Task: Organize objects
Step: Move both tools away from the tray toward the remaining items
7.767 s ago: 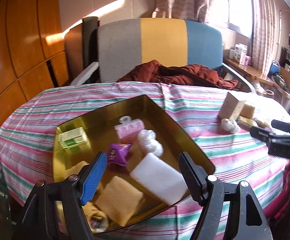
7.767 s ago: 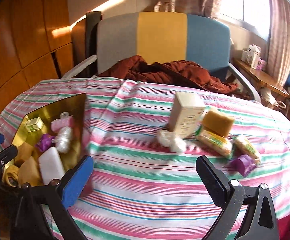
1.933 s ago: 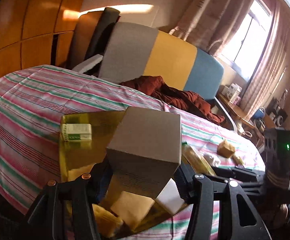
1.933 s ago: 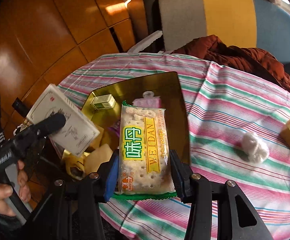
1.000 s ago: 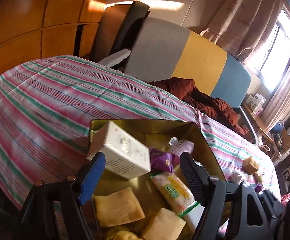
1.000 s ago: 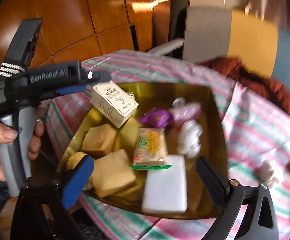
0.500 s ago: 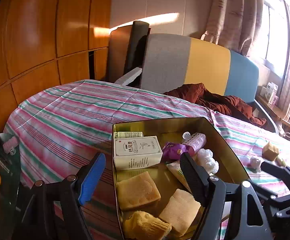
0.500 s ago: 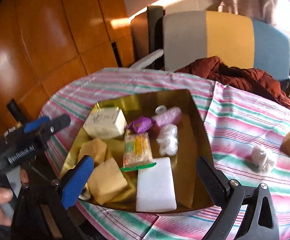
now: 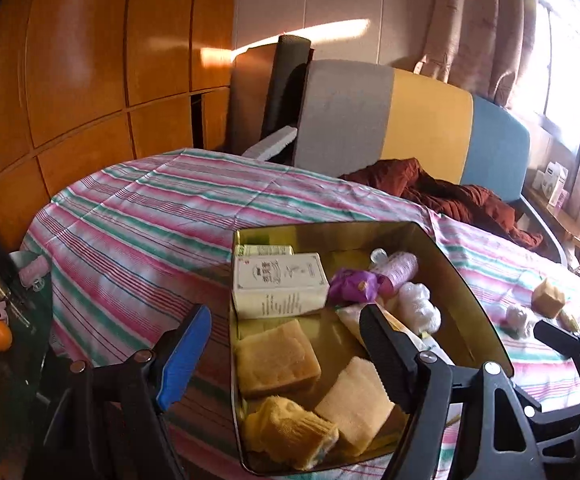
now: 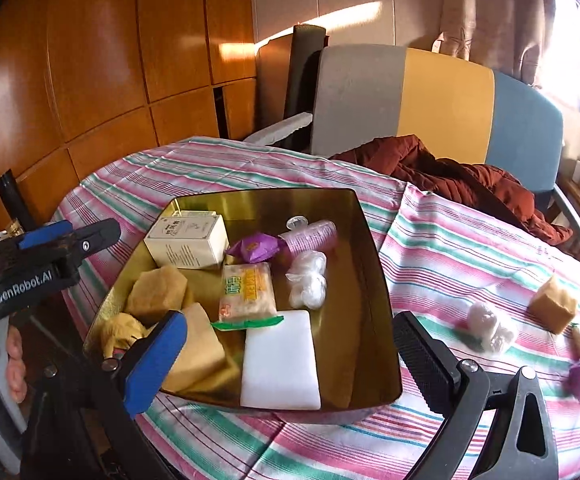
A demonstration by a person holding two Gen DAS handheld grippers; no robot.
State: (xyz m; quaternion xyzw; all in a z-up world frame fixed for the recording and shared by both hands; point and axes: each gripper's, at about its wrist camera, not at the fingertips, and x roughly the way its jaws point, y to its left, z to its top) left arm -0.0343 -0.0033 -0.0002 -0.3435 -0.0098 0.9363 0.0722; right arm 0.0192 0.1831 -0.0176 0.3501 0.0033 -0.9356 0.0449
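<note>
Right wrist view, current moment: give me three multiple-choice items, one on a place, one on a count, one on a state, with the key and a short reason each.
1. Where does the cracker packet lie?
A. in the gold tray
B. on the striped cloth
C. on the chair

2. How many purple-wrapped items lie inside the tray?
A. none
B. one
C. three

3. What is the right tool doing?
A. gripping the white block
B. gripping the cream box
C. open, holding nothing

Key:
1 A: the cracker packet rests on the floor of the gold tray, between the cream box and the white block.
2 B: one purple-wrapped item is in the tray; another lies out on the cloth.
3 C: the right tool has its fingers spread wide with nothing pressed between them.
</note>
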